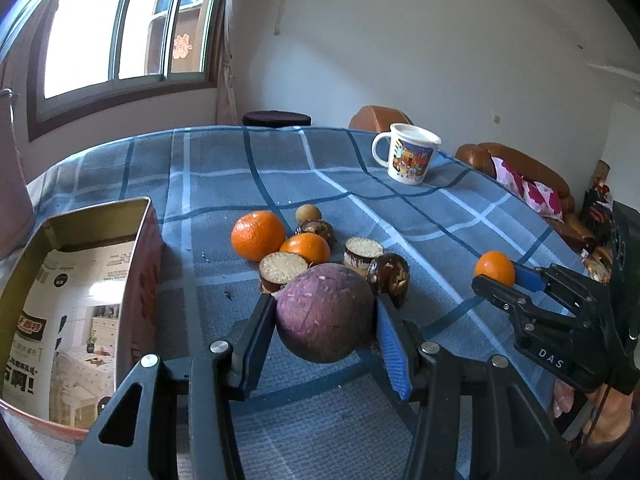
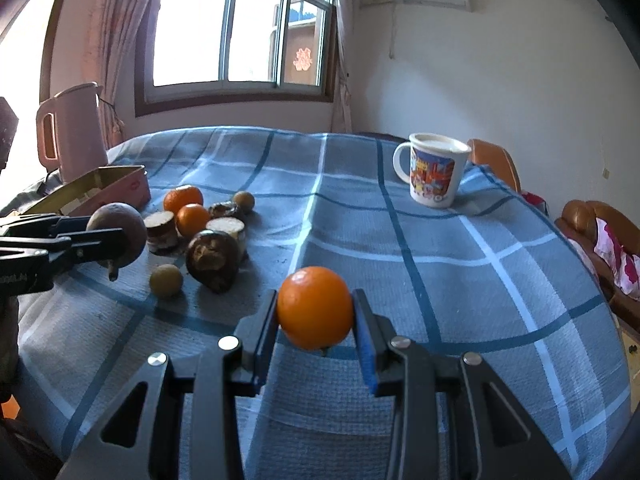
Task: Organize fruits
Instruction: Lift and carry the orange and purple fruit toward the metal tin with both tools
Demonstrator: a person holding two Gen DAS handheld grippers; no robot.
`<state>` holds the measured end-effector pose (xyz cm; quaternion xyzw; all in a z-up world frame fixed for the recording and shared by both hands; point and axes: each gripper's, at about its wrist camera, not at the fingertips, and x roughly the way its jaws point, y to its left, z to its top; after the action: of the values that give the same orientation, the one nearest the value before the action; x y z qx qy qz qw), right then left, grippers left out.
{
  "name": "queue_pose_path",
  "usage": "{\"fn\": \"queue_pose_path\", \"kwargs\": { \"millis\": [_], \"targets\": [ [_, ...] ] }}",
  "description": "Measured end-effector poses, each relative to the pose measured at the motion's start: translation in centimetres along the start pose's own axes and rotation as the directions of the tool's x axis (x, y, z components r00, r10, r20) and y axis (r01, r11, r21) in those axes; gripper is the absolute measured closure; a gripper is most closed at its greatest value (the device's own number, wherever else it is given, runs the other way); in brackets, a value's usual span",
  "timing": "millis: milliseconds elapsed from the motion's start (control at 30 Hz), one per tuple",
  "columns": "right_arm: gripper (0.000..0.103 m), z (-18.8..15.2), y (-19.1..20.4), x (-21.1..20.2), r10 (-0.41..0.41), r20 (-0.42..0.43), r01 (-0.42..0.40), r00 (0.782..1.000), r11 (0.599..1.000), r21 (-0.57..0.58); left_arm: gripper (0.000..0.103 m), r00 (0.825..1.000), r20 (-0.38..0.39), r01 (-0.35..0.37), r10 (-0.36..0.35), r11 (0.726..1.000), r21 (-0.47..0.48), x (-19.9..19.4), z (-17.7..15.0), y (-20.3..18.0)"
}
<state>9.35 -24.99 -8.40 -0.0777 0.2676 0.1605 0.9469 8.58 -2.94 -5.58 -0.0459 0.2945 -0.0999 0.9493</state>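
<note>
The left gripper (image 1: 326, 320) is closed on a large round purple fruit (image 1: 325, 312), its pads pressed to both sides; the fruit is seen raised a little above the blue plaid tablecloth (image 1: 224, 168) covering the surface. The right gripper (image 2: 316, 314) is clamped on a small round orange (image 2: 315, 307), w/ black pad at left & blue pad at right touching the peel.

An open rectangular metal tin w/ printed paper lining (image 1: 80, 280) is seen at the left of the left wrist view, just beside the left gripper. Beyond the purple fruit a cluster is laid on the cloth: two oranges (image 1: 258, 235), two cut brown-skinned pieces w/ pale flat tops (image 1: 282, 270), two dark brown knobbly fruits (image 1: 389, 278) & a small round tan fruit (image 1: 308, 213). In the right wrist view another small tan fruit (image 2: 166, 276) is seen lying apart, nearer the camera.

A white mug w/ cartoon print (image 1: 408, 154) is stood upright far back on the cloth, well apart from the fruits. A pink plastic jug (image 2: 74, 132) is stood behind the tin, near the window (image 2: 240, 28).
</note>
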Motion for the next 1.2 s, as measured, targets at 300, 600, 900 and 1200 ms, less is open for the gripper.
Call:
{"fn": "queue_pose_path", "kwargs": {
  "millis": [300, 600, 900, 1200],
  "targets": [
    [0.065, -0.2, 0.2, -1.0, 0.012, 0.069, -0.011, 0.998, 1.000, -0.011, 0.051, 0.999, 0.044, -0.024, 0.024, 1.000, -0.005, -0.7, -0.1, 0.0],
    [0.065, -0.4, 0.5, -1.6, 0.013, 0.108, -0.009, 0.994, 1.000, -0.030, 0.051, 0.995, 0.092, -0.051, 0.051, 0.999, 0.004, -1.5, -0.2, -0.3],
    [0.065, -0.5, 0.4, -2.1, 0.019, 0.145, -0.015, 0.989, 1.000, -0.028, 0.051, 0.988, 0.137, -0.078, 0.074, 0.997, 0.018, -2.2, -0.3, -0.6],
    [0.065, -0.7, 0.6, -2.4, 0.019, 0.175, -0.013, 0.984, 0.999, -0.038, 0.051, 0.982, 0.170, -0.090, 0.084, 0.996, 0.027, -2.7, -0.5, -0.9]
  ]
}}
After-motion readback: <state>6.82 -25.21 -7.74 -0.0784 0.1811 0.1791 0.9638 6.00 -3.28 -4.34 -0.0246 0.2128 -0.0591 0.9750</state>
